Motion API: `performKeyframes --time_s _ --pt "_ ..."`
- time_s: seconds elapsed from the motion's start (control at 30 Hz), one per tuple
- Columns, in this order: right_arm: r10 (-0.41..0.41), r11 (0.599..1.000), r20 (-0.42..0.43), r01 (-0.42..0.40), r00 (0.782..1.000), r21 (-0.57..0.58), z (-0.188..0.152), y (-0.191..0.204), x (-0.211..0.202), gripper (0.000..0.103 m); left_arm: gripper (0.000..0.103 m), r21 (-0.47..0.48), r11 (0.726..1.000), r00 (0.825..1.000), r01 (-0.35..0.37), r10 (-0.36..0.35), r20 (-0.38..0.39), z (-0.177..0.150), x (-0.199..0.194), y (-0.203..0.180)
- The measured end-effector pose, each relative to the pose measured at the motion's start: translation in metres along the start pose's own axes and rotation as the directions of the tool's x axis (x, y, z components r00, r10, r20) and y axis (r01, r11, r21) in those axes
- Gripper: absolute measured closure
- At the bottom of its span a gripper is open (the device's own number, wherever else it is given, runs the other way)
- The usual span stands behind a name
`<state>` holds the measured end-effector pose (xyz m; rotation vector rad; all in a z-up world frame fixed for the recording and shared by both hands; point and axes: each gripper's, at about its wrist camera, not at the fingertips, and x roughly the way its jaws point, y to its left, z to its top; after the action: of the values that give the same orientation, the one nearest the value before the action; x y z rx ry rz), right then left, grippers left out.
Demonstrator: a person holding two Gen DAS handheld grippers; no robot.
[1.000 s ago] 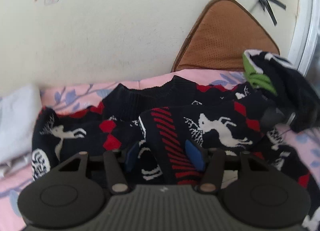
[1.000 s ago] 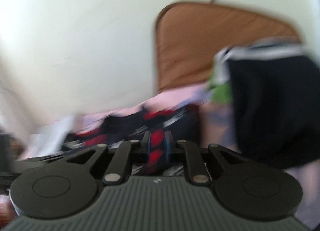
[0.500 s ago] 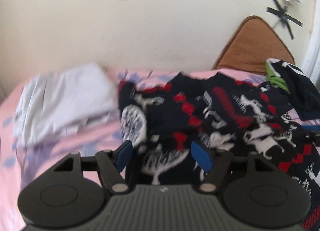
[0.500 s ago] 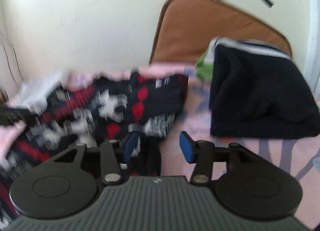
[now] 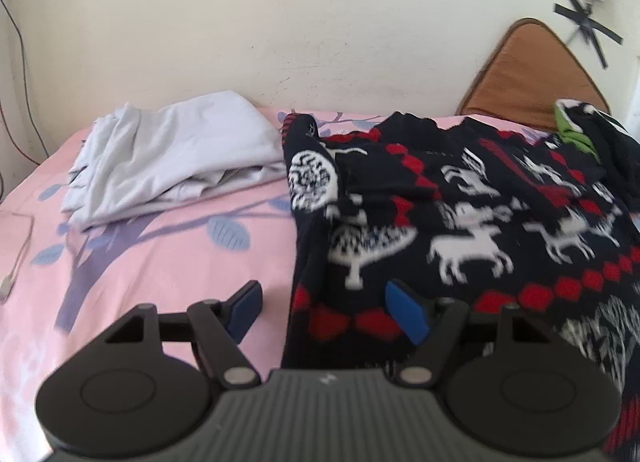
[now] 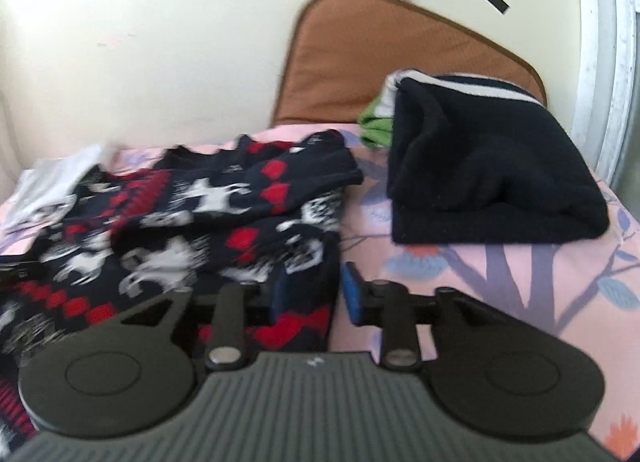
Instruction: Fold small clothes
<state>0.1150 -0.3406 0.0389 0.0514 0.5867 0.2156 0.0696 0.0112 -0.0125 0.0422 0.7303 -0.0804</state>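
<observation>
Listing what we saw on the pink bed sheet [image 5: 168,262]: a navy reindeer-pattern sweater [image 5: 460,222] lay spread out, a folded pale grey garment [image 5: 172,158] beside it and a folded black garment [image 6: 492,190] on its other side. Our left tool [image 5: 324,306] stood open, jaws having just widened over the sweater's edge. Our right tool [image 6: 314,294], just narrowing, straddled the sweater's edge; grip we could not tell.

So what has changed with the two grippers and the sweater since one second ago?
Both grippers let go of the sweater and pulled back. The left gripper has just opened wider; the right gripper opened, then narrowed slightly. The sweater stayed on the bed.
</observation>
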Motion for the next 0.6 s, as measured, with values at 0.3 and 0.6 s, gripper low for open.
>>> performKeyframes --time_s 0.3,0.6 --pt "0.134 0.986 -0.094 -0.143 0.986 -0.091 -0.059 0.031 -0.060 0.054 0.025 0.040 0.997 0.998 0.069 -0.069 0.004 -0.068 -0.084 0.025" --pt "0.262 0.964 -0.036 -0.263 0.964 -0.042 -0.068 0.051 -0.098 0.054 0.026 -0.138 0.953 0.961 0.268 -0.274 -0.029 -0.110 -0.141 0.045"
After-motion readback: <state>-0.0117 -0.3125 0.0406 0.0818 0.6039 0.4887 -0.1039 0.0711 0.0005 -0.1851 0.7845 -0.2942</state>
